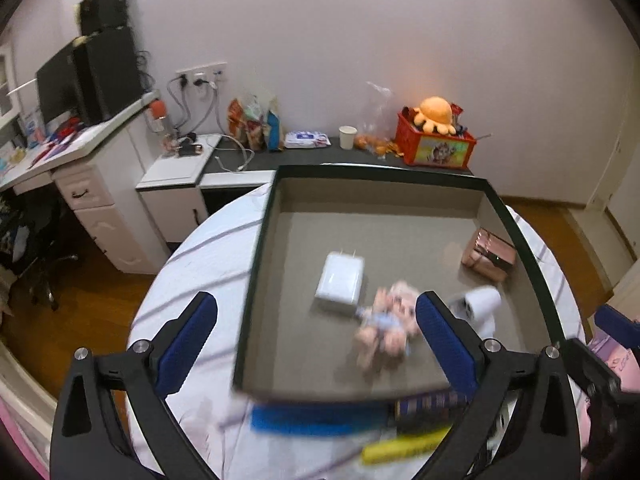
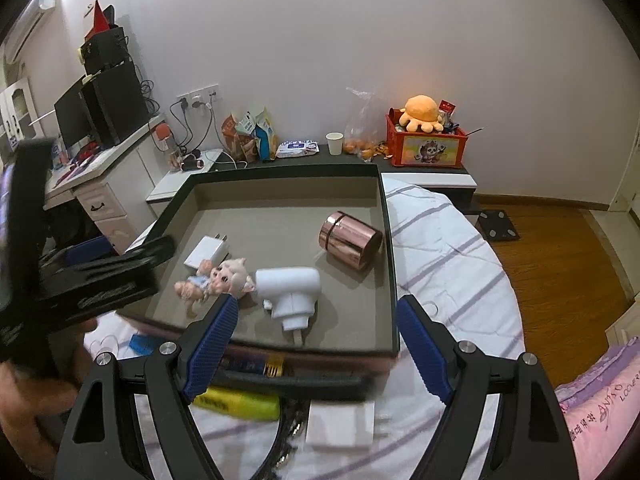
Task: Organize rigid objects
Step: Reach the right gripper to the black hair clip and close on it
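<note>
A shallow black-rimmed tray (image 2: 390, 240) with a grey floor sits on a bed covered by a white sheet with purple stripes (image 2: 452, 248), and 4 things lie inside it: a white wall charger (image 2: 206, 251) towards the left, a small pink pig figurine (image 2: 216, 280) lying on its side just in front of the charger, a white hair-dryer-shaped gadget (image 2: 290, 290) touching the pig's head on its right, and a rose-gold cylindrical tin (image 2: 350, 242) tipped on its side near the tray's right wall. The left hand-held gripper (image 1: 316, 348) hovers over the tray's front left corner with its blue-padded fingers (image 1: 188, 344) spread wide and nothing between them; the view from it is blurred by motion. The right hand-held gripper (image 2: 316, 352) hangs over the tray's front edge, its fingers (image 2: 212, 348) likewise well apart and holding nothing. On the sheet just in front of the tray lie a yellow highlighter (image 2: 240, 400), a flat white box (image 2: 340, 424), a dark patterned item (image 2: 252, 366) and a blue flat piece (image 2: 142, 344). Behind the bed a low dark table (image 2: 304, 158) carries a paper cup (image 2: 335, 143), a wipes packet (image 2: 298, 148), snack bags (image 2: 250, 136) and a red crate (image 2: 424, 146) with an orange plush octopus (image 2: 422, 114) on top
</note>
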Demonstrator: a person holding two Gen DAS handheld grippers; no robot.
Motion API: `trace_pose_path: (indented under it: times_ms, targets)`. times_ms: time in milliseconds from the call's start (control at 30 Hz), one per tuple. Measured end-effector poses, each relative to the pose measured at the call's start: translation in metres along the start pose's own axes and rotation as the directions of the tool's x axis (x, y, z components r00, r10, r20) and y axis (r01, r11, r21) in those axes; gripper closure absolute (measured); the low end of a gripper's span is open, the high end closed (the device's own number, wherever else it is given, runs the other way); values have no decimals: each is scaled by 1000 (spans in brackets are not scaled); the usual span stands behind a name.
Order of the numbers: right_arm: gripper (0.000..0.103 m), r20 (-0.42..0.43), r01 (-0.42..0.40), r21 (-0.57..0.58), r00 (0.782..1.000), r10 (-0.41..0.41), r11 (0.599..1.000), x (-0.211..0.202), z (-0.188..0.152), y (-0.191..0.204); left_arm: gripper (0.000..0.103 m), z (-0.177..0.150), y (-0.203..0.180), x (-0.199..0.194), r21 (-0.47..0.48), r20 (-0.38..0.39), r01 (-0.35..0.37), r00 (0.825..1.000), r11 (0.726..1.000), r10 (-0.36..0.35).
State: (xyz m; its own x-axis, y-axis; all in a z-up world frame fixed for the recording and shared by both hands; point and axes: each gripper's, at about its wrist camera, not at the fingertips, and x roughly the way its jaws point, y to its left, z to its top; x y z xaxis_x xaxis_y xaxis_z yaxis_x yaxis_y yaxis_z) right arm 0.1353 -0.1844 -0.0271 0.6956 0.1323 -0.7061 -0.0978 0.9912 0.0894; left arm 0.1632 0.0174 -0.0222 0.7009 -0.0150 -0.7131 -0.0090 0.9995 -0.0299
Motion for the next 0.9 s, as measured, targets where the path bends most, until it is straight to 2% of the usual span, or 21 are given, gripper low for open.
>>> trace_pose_path:
  times_ms: [233,467,767,867,900]
  targets:
    - [20,2,5,-5,1000,-4,1000,-25,-26,9,1,-49,13,-52,-7,20,-21,1000,1000,22]
    - [20,-101,19,15,995,-18,1000,-15,-73,12,1,-90,17,-76,-17,-5,-20,1000,1000,19]
    - [20,-184,1,53,983,9,999,12,-99,18,1,-104,15,-77,-6,-23,-33,999,999,33]
    - [21,-201,22,65,979,-9,998,24,-102,17,1,-105,16,-73,-7,-35,-33,999,999,33]
    - [25,-211,31,67,977,-16,997,29,-104,17,1,-105,17,-71,-9,-41,-33,999,999,33]
